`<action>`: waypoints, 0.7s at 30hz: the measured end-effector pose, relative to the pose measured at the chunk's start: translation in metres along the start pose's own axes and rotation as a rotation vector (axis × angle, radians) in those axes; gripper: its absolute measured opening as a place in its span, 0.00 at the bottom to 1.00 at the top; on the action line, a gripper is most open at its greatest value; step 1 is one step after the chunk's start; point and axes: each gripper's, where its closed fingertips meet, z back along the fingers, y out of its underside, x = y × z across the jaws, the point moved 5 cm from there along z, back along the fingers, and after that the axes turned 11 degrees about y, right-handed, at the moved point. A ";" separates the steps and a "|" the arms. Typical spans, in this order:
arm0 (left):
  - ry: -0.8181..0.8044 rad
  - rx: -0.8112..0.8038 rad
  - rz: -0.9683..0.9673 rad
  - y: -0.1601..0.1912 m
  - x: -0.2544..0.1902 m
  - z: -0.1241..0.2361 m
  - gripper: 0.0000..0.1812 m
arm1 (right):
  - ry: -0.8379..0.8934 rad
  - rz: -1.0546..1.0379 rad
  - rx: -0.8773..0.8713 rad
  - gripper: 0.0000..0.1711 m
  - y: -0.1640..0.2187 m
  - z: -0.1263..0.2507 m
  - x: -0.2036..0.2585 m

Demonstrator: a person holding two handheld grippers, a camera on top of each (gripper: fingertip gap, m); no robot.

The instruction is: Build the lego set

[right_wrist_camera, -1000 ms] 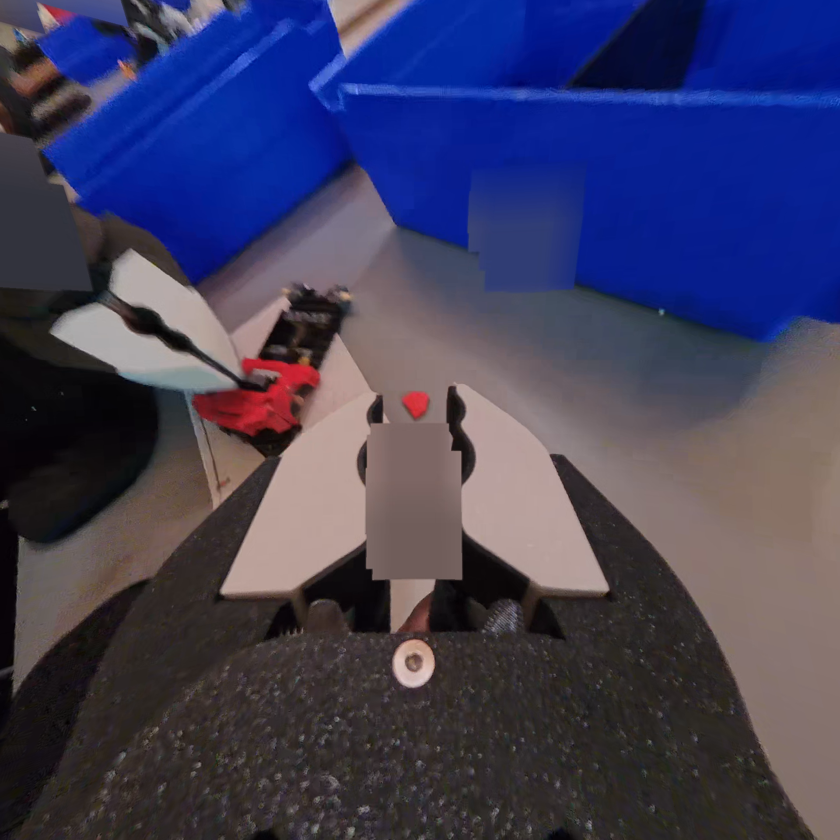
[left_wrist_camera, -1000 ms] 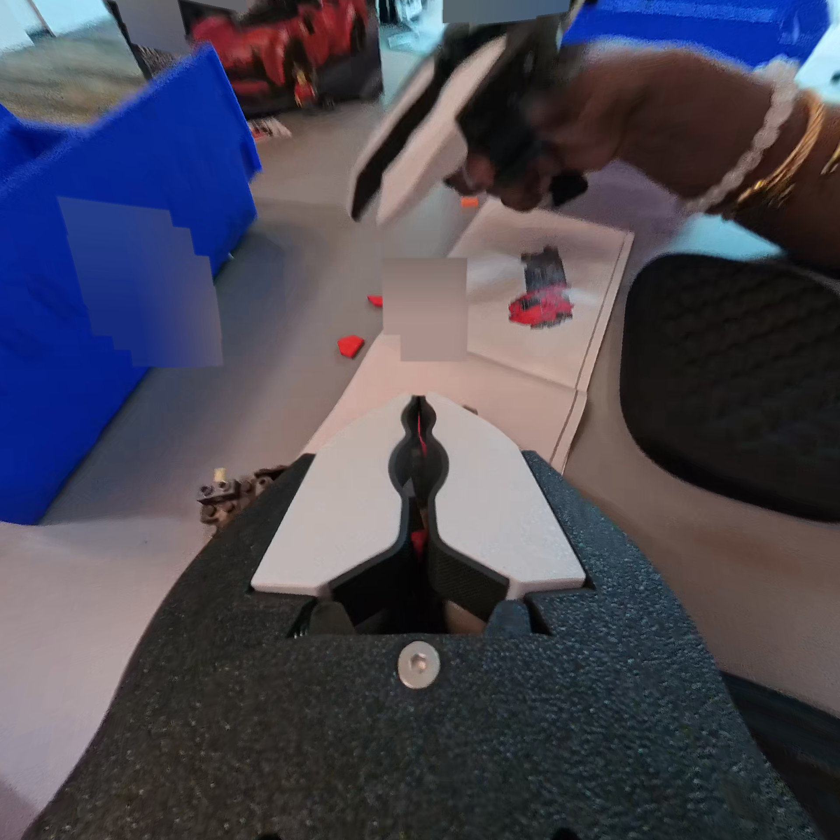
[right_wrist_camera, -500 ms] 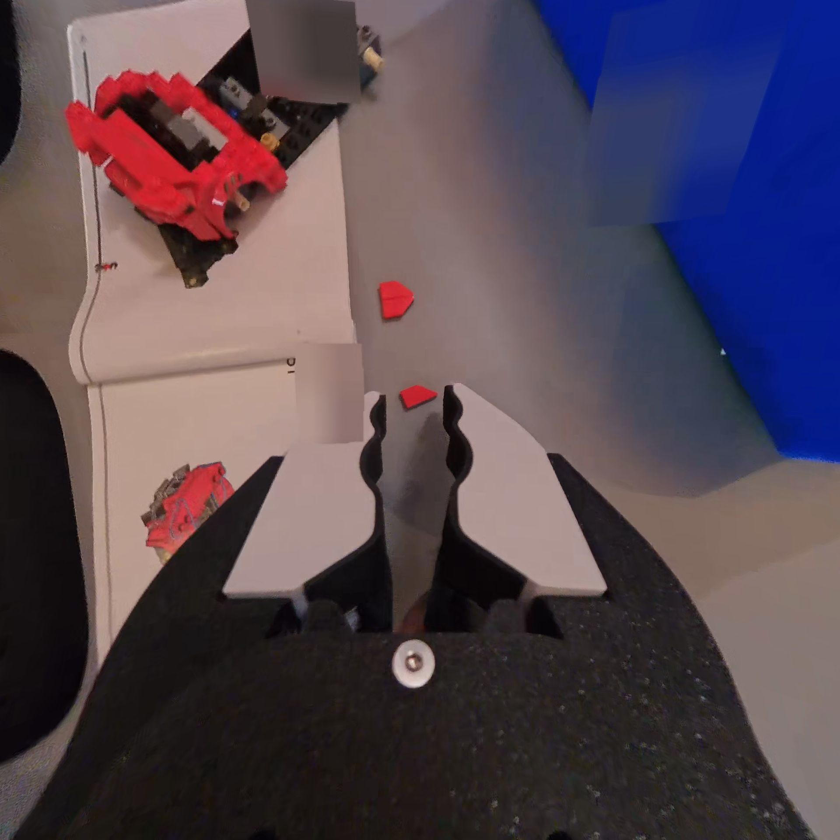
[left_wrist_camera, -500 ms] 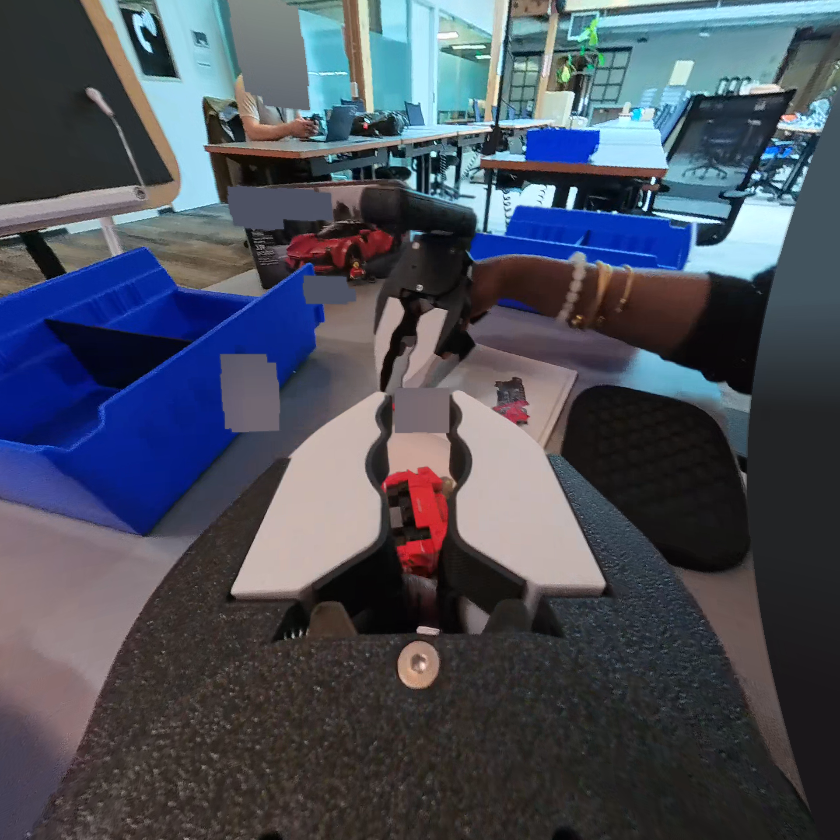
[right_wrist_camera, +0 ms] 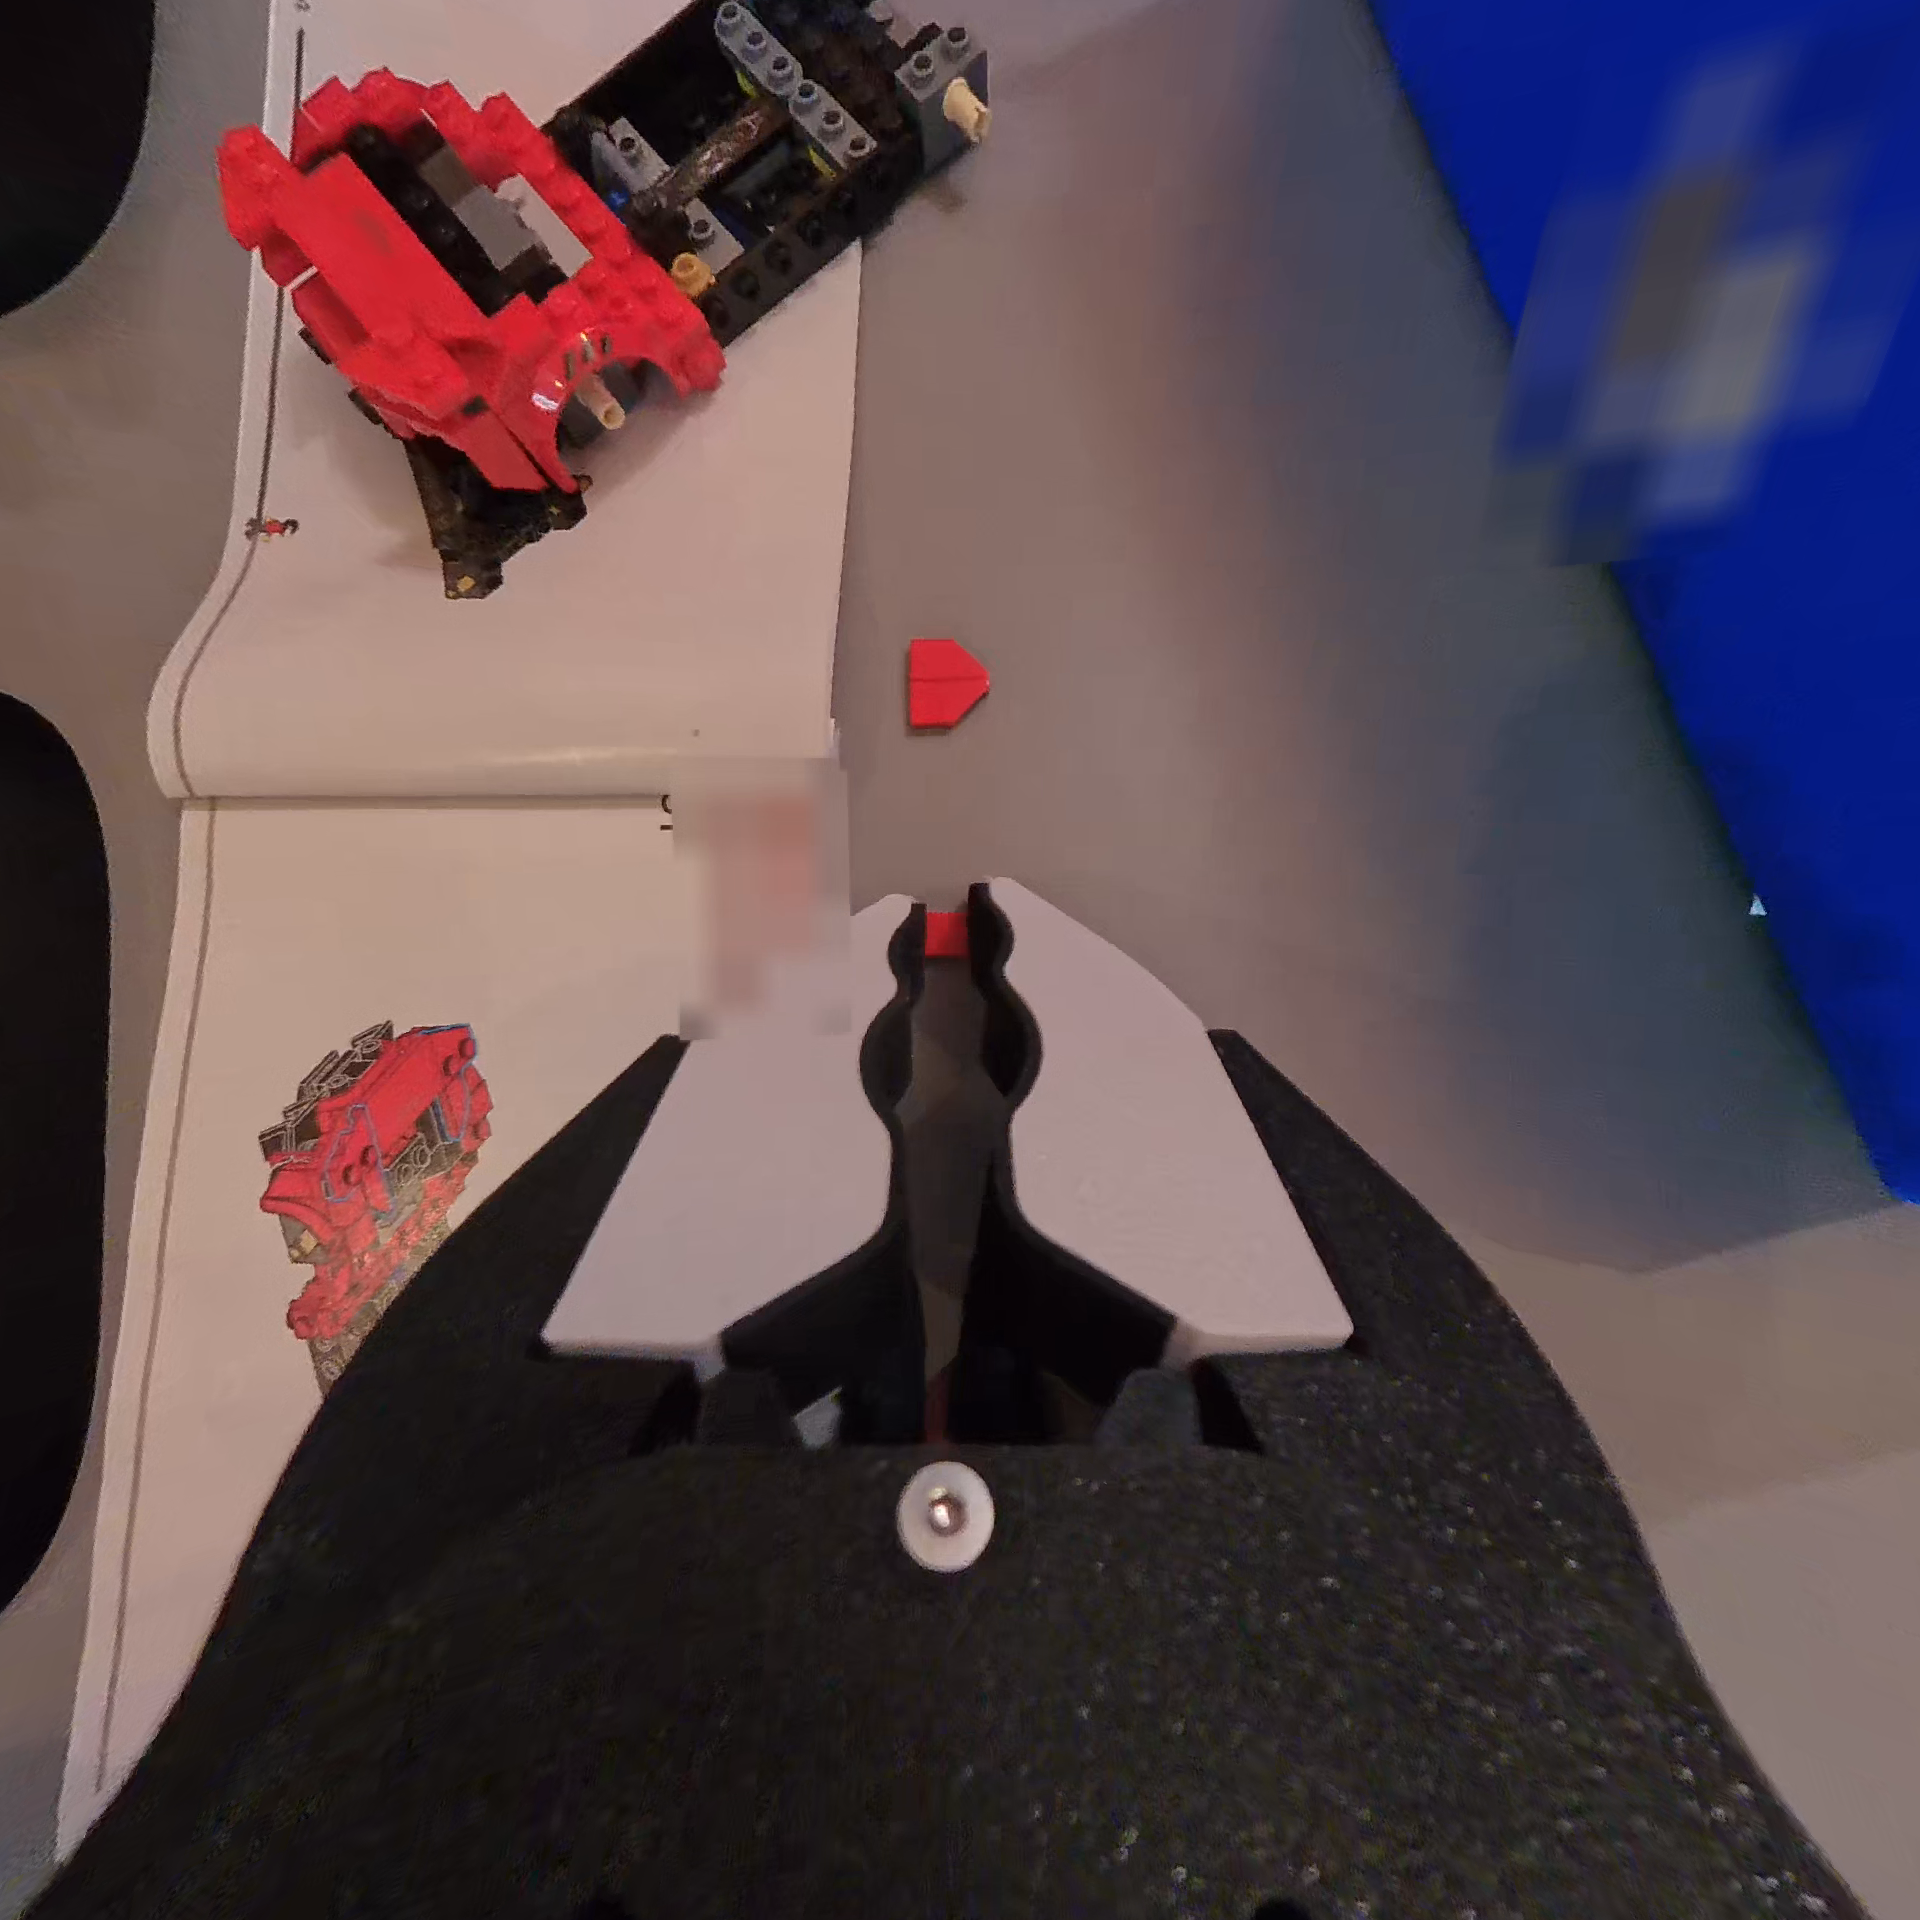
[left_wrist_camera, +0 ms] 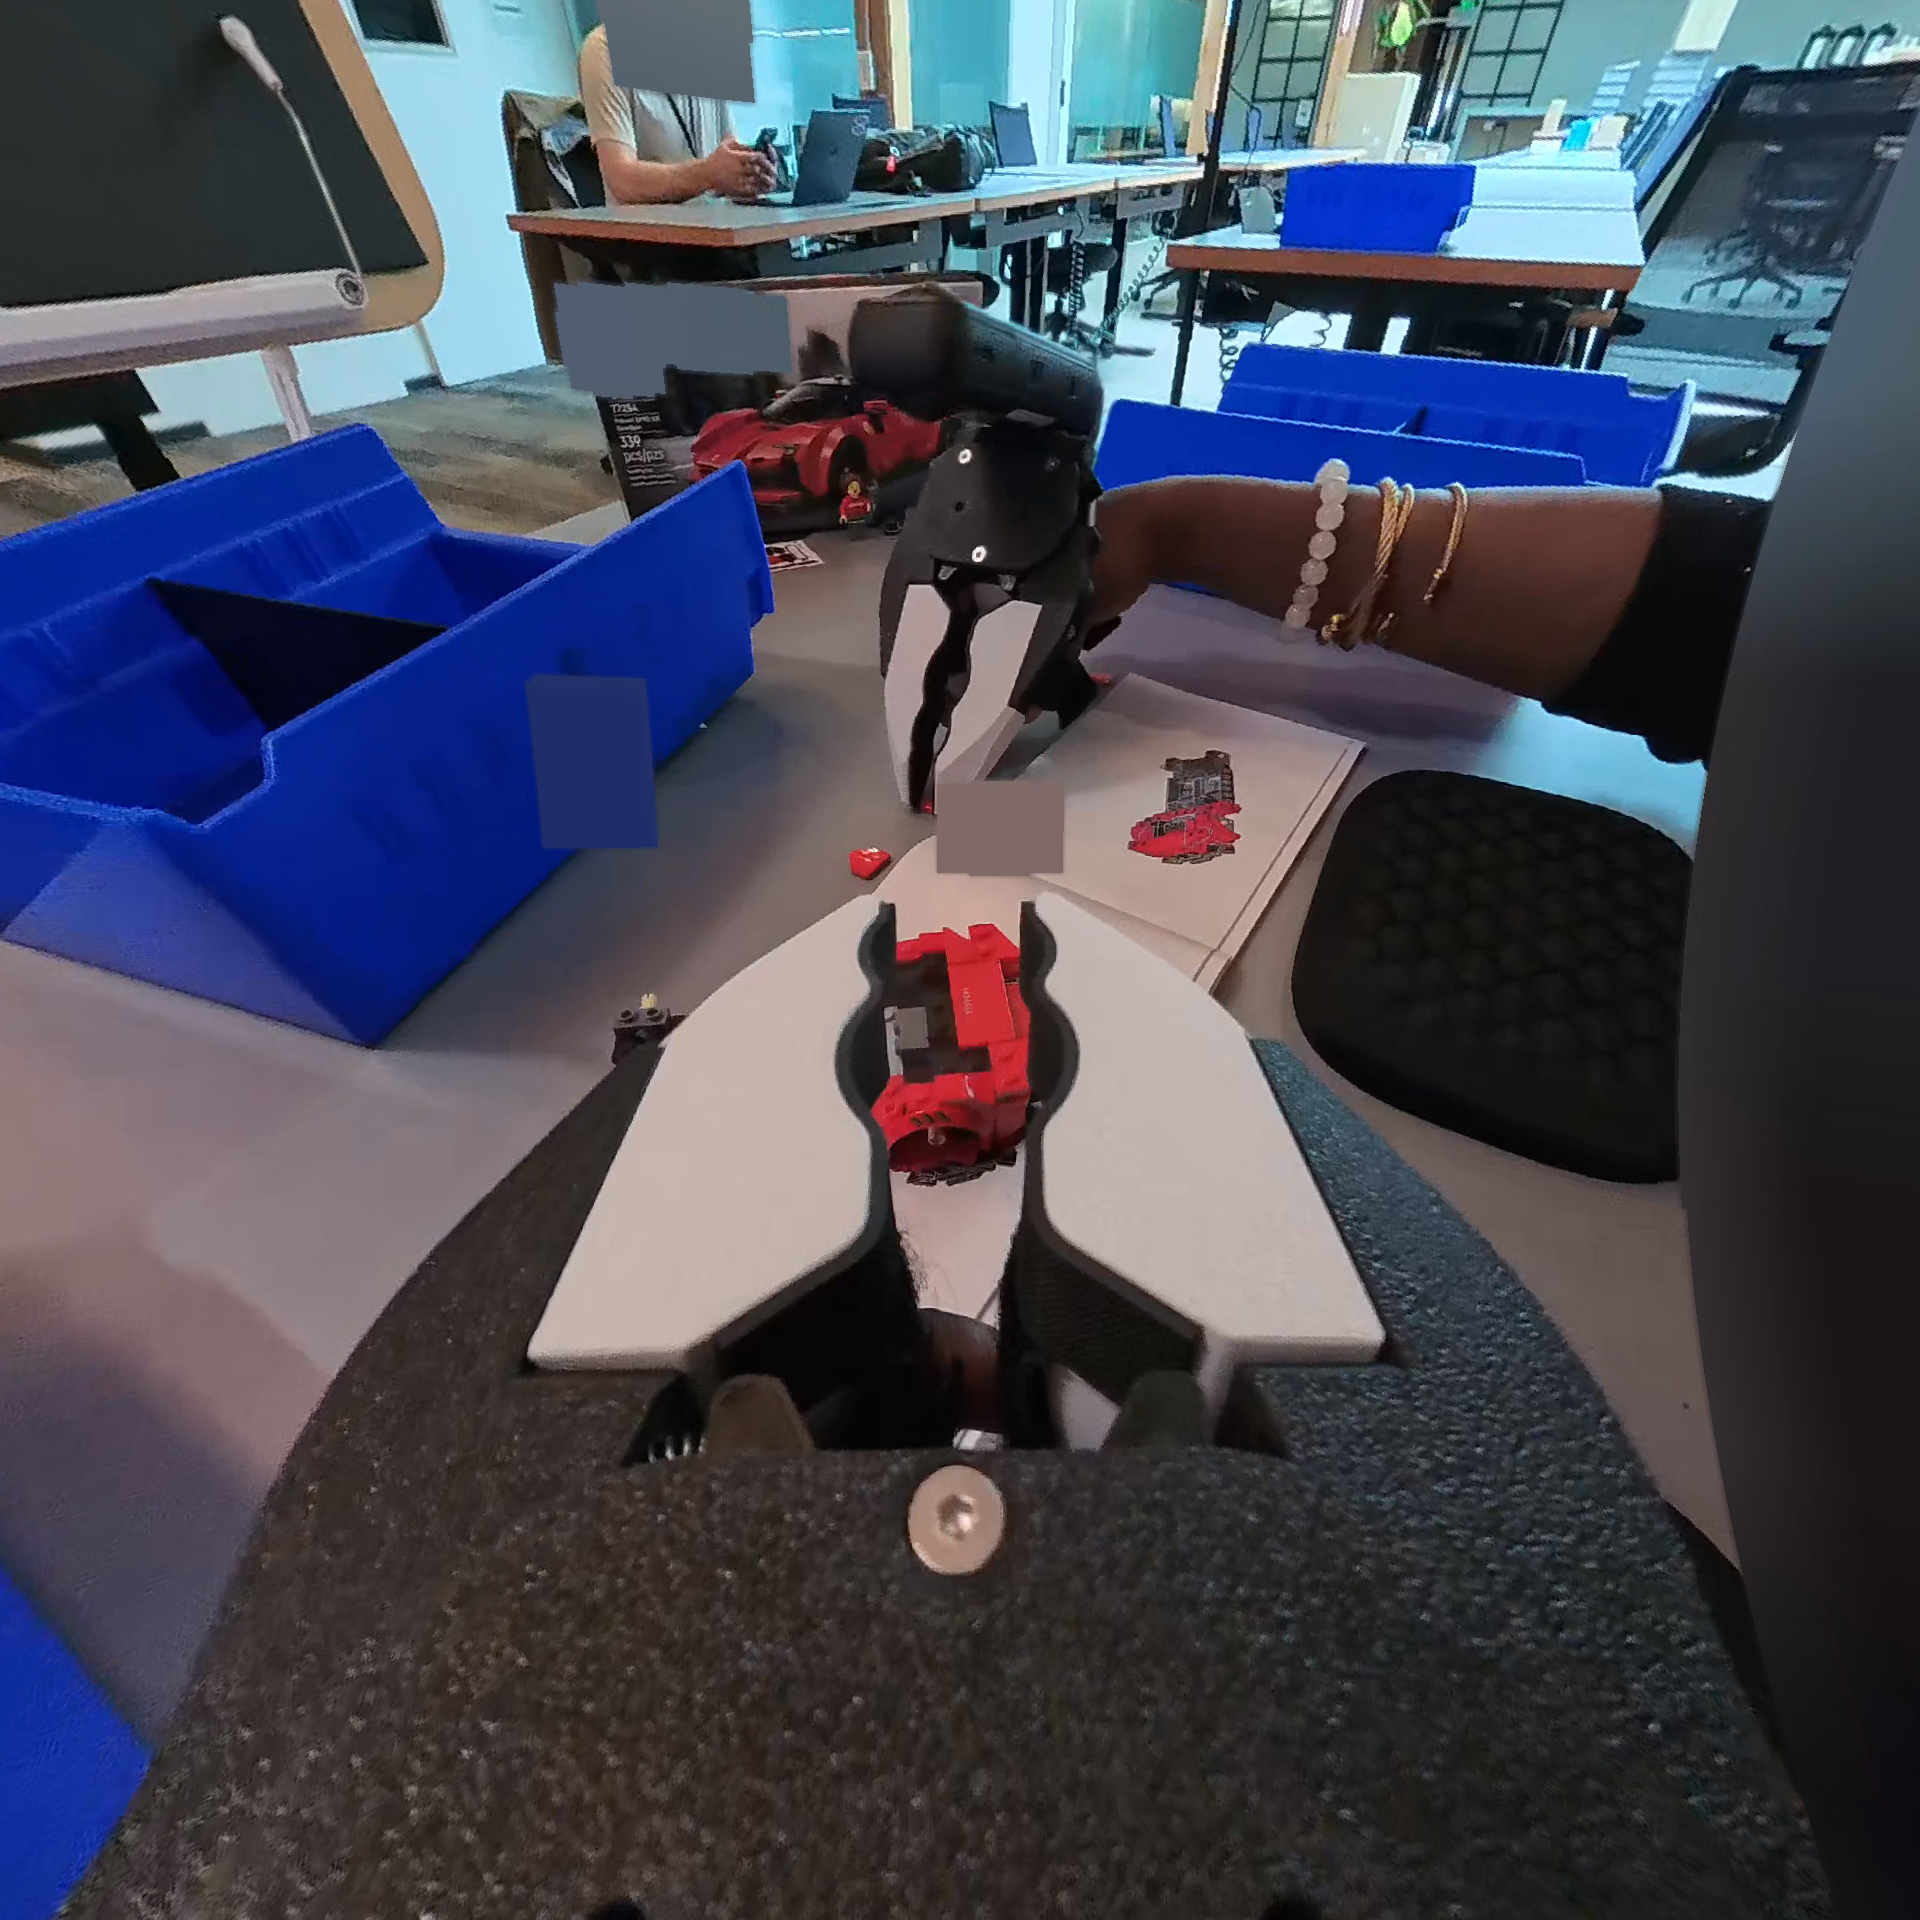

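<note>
A partly built red and black lego car (right_wrist_camera: 457, 281) lies on the open instruction booklet (right_wrist_camera: 520, 675). In the left wrist view the car (left_wrist_camera: 956, 1039) shows between the fingers of my left gripper (left_wrist_camera: 956, 920), which is open and stands back from it. My right gripper (right_wrist_camera: 943, 914) points down at the grey table beside the booklet's edge and is shut on a small red piece (right_wrist_camera: 943, 932). It also shows in the left wrist view (left_wrist_camera: 925, 790), held by a hand with bracelets. A second loose red piece (right_wrist_camera: 943, 683) lies just beyond it, also seen in the left wrist view (left_wrist_camera: 869, 861).
A blue bin (left_wrist_camera: 364, 727) stands left of the booklet (left_wrist_camera: 1278, 769) and shows at the right in the right wrist view (right_wrist_camera: 1714, 312). The lego box (left_wrist_camera: 790, 436) stands behind. More blue bins (left_wrist_camera: 1455, 416) are at the back right. A black pad (left_wrist_camera: 1486, 966) lies right of the booklet. There is about 20 cm between the tips of the two grippers.
My right gripper has come down over the small red piece and shut on it. My left gripper has opened and now looks over the car.
</note>
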 end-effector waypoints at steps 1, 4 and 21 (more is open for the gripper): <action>-0.003 -0.004 0.006 0.001 0.000 0.001 0.12 | 0.004 0.005 -0.005 0.05 0.000 0.000 0.001; -0.007 0.000 0.016 0.004 -0.001 0.002 0.12 | 0.008 0.011 -0.047 0.06 -0.004 0.004 0.004; -0.039 0.062 0.016 0.021 -0.002 0.001 0.12 | -0.025 -0.018 -0.007 0.09 0.000 0.012 0.009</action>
